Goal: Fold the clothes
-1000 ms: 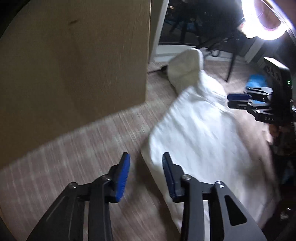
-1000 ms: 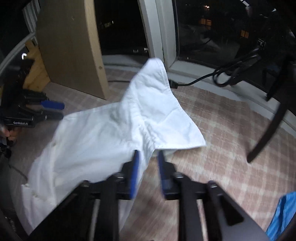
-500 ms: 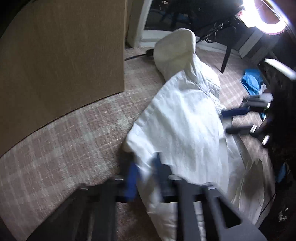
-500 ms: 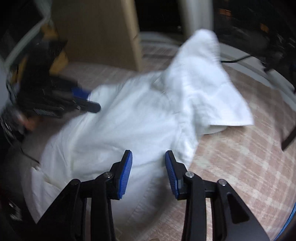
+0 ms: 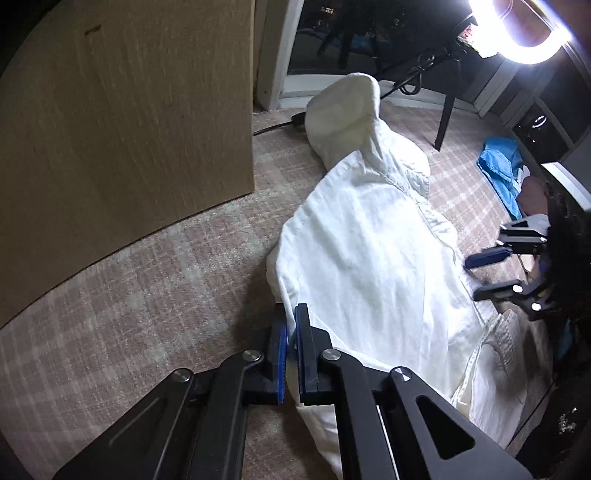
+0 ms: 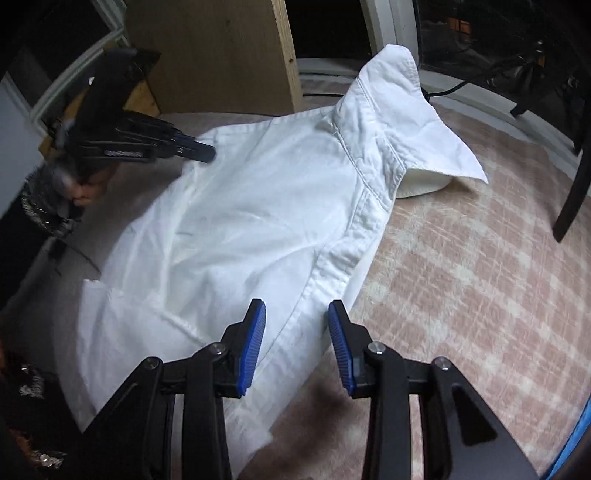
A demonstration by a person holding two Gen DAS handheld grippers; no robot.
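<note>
A white shirt (image 6: 258,206) lies spread on the plaid carpet (image 6: 461,295), its collar end pointing away from both claws toward a window frame (image 5: 275,55).

The left claw (image 5: 290,332) is clamped on the shirt's near side edge: the blue pads (image 5: 282,354) stand almost together with a thin fold of white cloth pinched between them. The rest of the shirt runs ahead of this claw and off to its right. To the left of the claw the carpet is bare up to a wooden panel (image 5: 129,110) standing on the floor. Far ahead and to the right a ring light (image 5: 524,33) glares, with a dark chair leg (image 5: 445,118) below it and a blue cloth (image 5: 498,162) on the carpet.

The right claw (image 6: 297,332) stands apart, its ribbed blue pads (image 6: 255,343) on either side of the shirt's opposite edge. The buttoned placket strip runs up between them, but the pads do not press on it. The body of the shirt spreads ahead and to the left of this claw; bare carpet lies to its right. The collar (image 6: 399,122) stands up far ahead, one point flared out to the right. In this view the left claw (image 6: 201,151) appears across the shirt at upper left, its tips at the cloth's far edge, held by a hand (image 6: 86,188) partly hidden behind the tool.
</note>
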